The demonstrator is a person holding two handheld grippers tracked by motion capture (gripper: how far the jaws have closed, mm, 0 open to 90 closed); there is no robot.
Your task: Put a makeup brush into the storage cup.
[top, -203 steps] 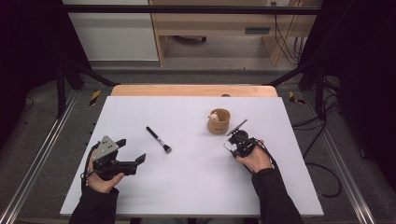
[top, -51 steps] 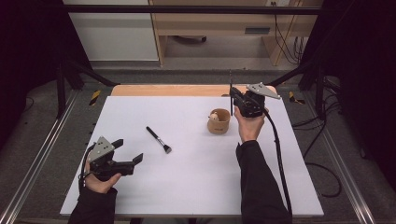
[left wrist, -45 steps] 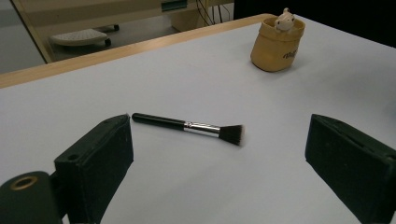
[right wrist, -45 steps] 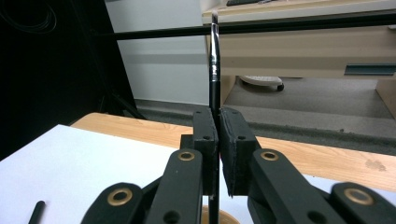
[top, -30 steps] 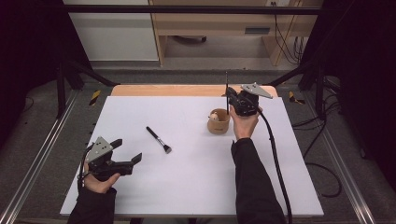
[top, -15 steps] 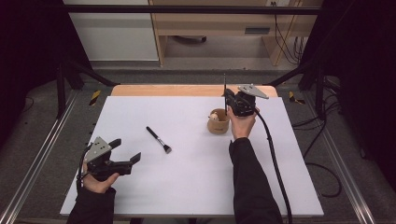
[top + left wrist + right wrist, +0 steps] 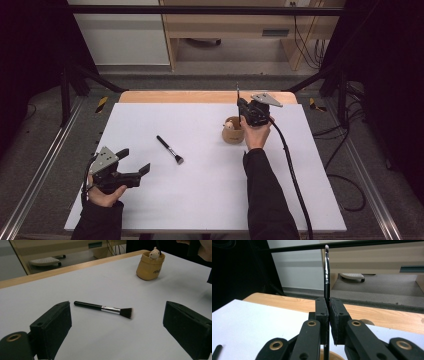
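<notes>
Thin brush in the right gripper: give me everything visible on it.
The thin brush is a slim black stick with a silvery band and a small pale tip on top. It stands upright, clamped between the shut jaws of the right gripper, its lower end reaching down over the tan pot; whether it touches the pot can't be told.

High view overhead; tool views low (sharing table (image 7: 210, 175)).

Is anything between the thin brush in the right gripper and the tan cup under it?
Nothing visible. The right gripper holds the thin brush upright just above the tan cup, whose opening holds a small white figure at one side.
</notes>
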